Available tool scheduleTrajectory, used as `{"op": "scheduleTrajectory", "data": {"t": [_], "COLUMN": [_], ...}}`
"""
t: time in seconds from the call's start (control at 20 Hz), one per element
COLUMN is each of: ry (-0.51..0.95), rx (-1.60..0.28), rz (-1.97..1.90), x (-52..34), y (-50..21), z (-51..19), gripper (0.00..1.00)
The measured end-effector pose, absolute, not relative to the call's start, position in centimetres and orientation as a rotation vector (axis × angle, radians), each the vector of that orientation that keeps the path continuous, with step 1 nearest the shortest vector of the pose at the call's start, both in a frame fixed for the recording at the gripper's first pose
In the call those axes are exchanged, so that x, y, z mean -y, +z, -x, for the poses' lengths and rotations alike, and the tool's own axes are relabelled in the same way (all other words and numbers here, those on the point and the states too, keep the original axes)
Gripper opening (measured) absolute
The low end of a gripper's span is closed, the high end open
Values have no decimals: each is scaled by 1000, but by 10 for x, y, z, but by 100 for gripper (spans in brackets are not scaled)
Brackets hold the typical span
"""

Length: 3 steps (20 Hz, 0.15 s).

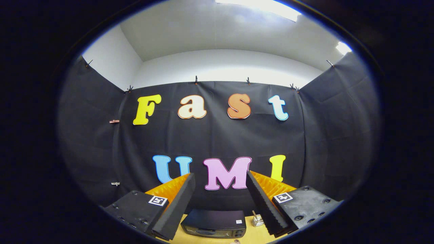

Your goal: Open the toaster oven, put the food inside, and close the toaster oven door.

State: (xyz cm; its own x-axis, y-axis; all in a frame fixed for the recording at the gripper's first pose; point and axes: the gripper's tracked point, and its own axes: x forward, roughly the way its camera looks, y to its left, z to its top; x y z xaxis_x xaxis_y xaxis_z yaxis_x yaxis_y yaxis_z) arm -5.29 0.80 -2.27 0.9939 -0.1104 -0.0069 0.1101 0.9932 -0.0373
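1. Looking along the tool, I see the black cloth wall (pixel 217 135) rising behind the toaster oven, with a pale room wall (pixel 220 67) and ceiling above it; the camera is pitched high, so the gripper is held well above the oven and aimed more at the wall than at the table.
2. The gripper (pixel 220 179) has its fingers spread wide with nothing between them; I see only cloth in the gap at the tips.
3. The toaster oven (pixel 214 223) sits low between the two fingers, nearer their bases than their tips, on a wooden table (pixel 249 237). Its dark top faces me and its front looks closed, though I cannot be sure at this angle.
4. Just right of the oven stands a small clear jar-like object (pixel 257 220), too small to identify.
5. At the table's near edge, in front of the oven, a small pale object (pixel 236 241) peeks in; I cannot tell what it is.
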Motion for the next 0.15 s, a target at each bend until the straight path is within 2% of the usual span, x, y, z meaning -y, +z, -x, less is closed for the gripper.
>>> {"op": "scheduleTrajectory", "data": {"t": [0.15], "ry": [-89], "rx": [-4], "rz": [15], "x": [-11], "y": [-18], "z": [48], "gripper": [97]}}
